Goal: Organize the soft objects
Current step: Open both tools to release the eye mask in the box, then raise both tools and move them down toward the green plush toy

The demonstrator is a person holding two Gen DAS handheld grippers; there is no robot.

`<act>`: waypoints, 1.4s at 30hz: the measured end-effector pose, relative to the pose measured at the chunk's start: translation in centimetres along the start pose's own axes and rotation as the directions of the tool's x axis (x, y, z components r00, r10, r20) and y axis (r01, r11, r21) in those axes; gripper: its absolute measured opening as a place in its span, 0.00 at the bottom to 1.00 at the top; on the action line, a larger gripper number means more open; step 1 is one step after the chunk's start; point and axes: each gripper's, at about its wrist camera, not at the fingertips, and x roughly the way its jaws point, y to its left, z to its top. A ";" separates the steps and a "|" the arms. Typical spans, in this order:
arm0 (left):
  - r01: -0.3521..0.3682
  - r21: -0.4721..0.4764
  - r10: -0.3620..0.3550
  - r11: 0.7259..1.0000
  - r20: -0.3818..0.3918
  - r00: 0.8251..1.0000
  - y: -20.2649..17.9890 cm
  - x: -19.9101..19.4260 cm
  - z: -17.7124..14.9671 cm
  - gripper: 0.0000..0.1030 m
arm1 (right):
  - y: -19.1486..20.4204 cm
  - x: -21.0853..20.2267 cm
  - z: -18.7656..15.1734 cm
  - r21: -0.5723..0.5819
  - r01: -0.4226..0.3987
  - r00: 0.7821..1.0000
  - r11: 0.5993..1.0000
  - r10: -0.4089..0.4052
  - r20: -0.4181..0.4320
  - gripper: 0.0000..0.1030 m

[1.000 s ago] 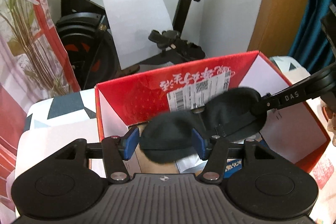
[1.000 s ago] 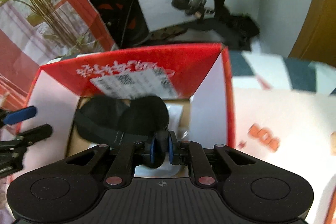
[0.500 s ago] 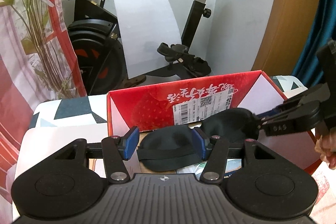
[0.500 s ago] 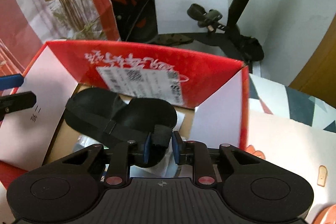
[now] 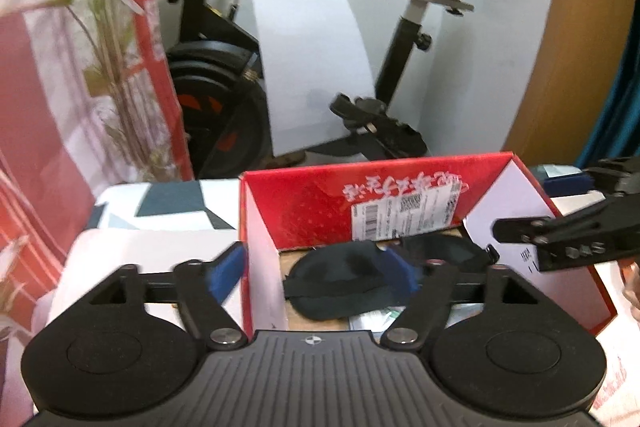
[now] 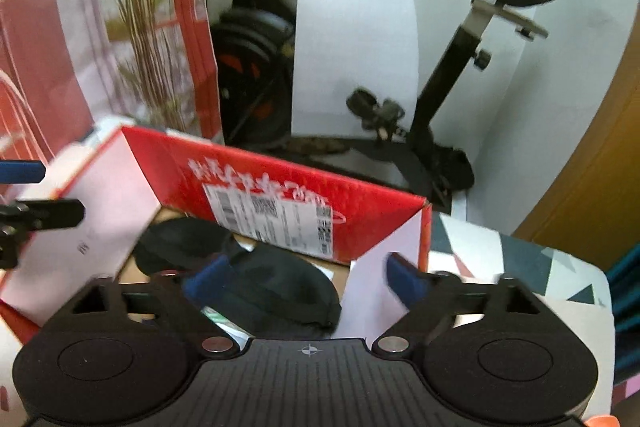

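Note:
A black sleep mask [image 5: 336,291] lies flat on the floor of the red cardboard box [image 5: 312,203]. My left gripper [image 5: 314,273] hovers above the box's near edge. Its jaws are opening and its blue pads are clear of the mask, with the left finger outside the box's side wall. In the right wrist view the mask [image 6: 288,287] rests inside the box [image 6: 368,223] below my right gripper [image 6: 304,277]. Those jaws are opening wide and nothing is pressed between them. Each gripper shows at the edge of the other's view: the right gripper [image 5: 560,235] and the left gripper [image 6: 40,215].
The box stands on a table with a white, grey and teal patterned cover [image 5: 160,219]. Behind it are an exercise bike [image 5: 404,39], a curved white sheet [image 5: 316,55], a plant [image 5: 108,39] before a red-and-white banner, and a wooden door [image 5: 568,27].
Both grippers were shut on the mask, holding it over the box. Now both have opened and drawn up and back, and the mask has dropped onto the box floor.

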 end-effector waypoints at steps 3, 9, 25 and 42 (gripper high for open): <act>-0.051 0.019 0.049 0.999 0.062 0.997 -0.7 -1.8 -0.2 0.97 | 0.1 -2.4 -0.2 0.003 -0.002 0.997 1.000 0.002 0.073 1.00; -0.127 0.009 0.125 0.992 0.128 0.984 -1.3 -5.6 -0.7 1.00 | -0.6 -6.8 -1.2 0.055 -0.034 0.983 0.998 0.024 0.180 1.00; -0.175 -0.019 0.175 0.984 0.180 0.968 -1.2 -13.5 -7.5 1.00 | 0.8 -15.9 -9.9 0.071 -0.109 0.911 0.992 0.071 0.406 1.00; -0.069 -0.124 0.075 0.990 0.039 0.996 0.0 -13.2 -16.5 0.95 | 2.1 -13.4 -19.9 0.140 -0.117 0.950 0.983 0.070 0.303 1.00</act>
